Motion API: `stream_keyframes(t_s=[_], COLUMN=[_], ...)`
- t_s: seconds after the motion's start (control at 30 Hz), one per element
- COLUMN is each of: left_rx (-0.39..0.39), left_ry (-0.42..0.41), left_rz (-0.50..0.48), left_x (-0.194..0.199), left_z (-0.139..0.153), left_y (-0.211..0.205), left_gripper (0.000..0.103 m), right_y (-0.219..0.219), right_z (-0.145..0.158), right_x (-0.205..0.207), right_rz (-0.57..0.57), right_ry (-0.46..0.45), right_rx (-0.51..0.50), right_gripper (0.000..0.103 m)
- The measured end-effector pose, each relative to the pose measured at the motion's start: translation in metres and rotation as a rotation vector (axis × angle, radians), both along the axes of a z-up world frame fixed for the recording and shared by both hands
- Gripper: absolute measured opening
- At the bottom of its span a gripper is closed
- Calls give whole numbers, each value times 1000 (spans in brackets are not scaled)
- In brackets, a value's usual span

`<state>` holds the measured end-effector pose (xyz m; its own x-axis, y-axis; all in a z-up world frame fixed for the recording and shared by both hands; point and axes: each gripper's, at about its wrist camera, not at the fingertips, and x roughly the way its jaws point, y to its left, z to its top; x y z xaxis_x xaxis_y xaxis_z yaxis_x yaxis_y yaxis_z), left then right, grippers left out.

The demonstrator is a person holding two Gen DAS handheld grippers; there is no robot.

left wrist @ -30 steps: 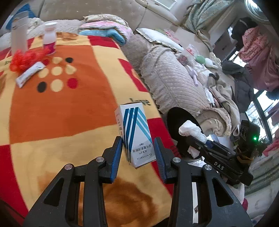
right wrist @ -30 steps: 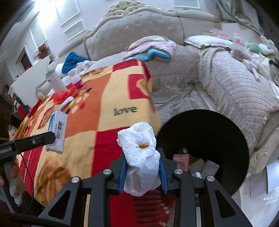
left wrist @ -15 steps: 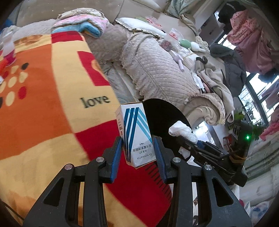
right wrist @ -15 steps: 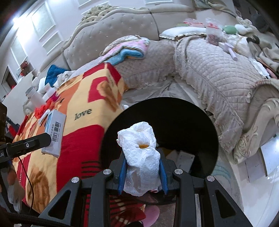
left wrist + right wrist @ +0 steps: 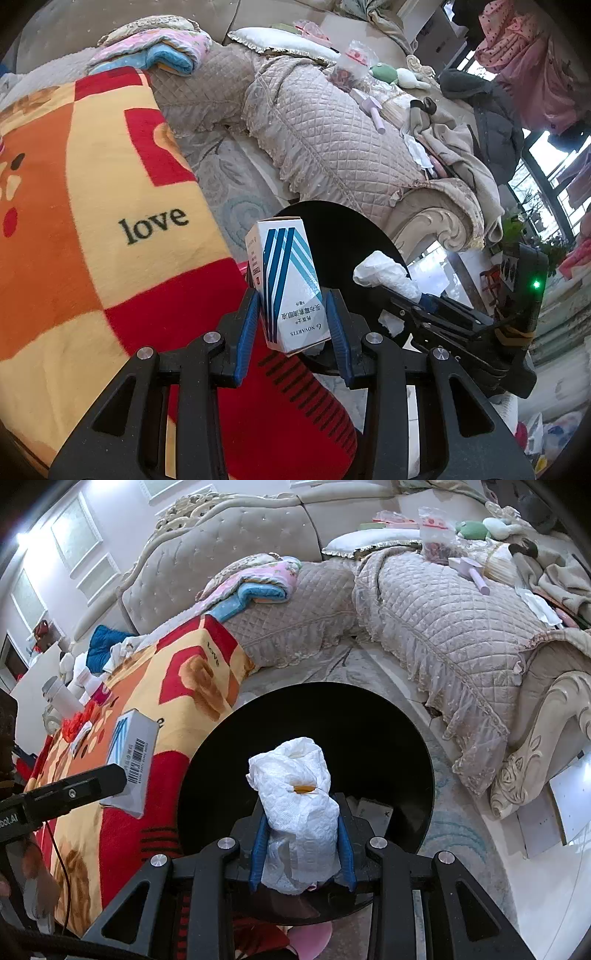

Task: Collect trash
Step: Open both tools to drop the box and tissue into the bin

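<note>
A: Looking along the left hand-held gripper (image 5: 293,317), what do its blue pads grasp?

B: A white box (image 5: 286,284) with blue stripes, upright and slightly tilted, clamped on both sides. Below it is a red, orange and yellow blanket (image 5: 92,206) with the word "love". Just behind the box is the dark round mouth of a bin (image 5: 343,236).

A: And to the right in that view?

B: The right hand-held gripper (image 5: 402,295) reaches in from the right edge, clenched on a wad of tissue (image 5: 384,275) in front of the bin's opening. A quilted beige sofa (image 5: 332,133) stands beyond, strewn with clothes.

A: Now the right wrist view.

B: The right hand-held gripper (image 5: 301,840) grasps the tissue (image 5: 295,805), a crumpled white wad with a small orange spot, pinched between both pads. It sits over the black bin (image 5: 369,731), which fills the middle of the frame. Paper scraps lie inside the bin.

A: Where is the box there?

B: At the left, over the blanket (image 5: 192,679), near the bin's rim. The box (image 5: 131,760) shows its barcode face, held by the left hand-held gripper (image 5: 122,779). The sofa (image 5: 424,602) curves behind.
</note>
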<state>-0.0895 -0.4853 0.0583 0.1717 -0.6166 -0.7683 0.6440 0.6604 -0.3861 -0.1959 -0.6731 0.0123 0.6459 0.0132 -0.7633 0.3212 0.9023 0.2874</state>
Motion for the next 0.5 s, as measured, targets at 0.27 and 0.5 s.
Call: stream_keyframes(t_s=[0.27, 0.5], left_rx=[-24, -64], left_ry=[24, 85], left_rz=[-25, -38], left_x=[5, 8], left_z=[-10, -15], left_y=[-12, -14], left_gripper=[35, 55], right_y=[-5, -10], right_z=[-2, 4], right_x=[3, 1], right_rz=[-23, -59], right_ry=[10, -5], right_rx=[0, 8], right_gripper=[37, 54])
